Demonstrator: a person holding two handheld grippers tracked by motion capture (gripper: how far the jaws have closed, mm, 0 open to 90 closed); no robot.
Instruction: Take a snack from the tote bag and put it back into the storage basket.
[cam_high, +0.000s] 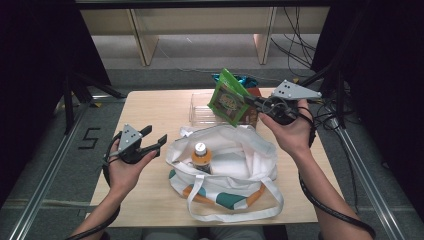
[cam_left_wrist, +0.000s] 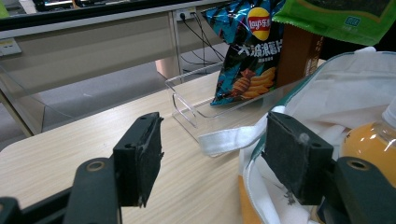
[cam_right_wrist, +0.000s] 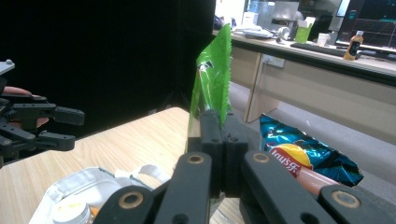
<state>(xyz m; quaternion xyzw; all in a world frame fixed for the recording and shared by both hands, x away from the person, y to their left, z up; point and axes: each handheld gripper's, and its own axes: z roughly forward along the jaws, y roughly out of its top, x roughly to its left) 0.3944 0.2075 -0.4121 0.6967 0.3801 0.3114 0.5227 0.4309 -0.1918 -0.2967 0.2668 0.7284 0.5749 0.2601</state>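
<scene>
My right gripper is shut on a green snack packet, which it holds in the air above the far edge of the white tote bag. In the right gripper view the jaws pinch the green packet edge-on, gripper. An orange drink bottle stands inside the bag. My left gripper is open left of the bag, a little above the table, with nothing between its pads; the left gripper looks toward the bag's strap. A blue chip bag stands in a clear tray.
The wooden table has bare surface at the left and far left. A brown box stands behind the chip bag. Desks and cables lie beyond the table's far edge. The bag's strap loops toward the near edge.
</scene>
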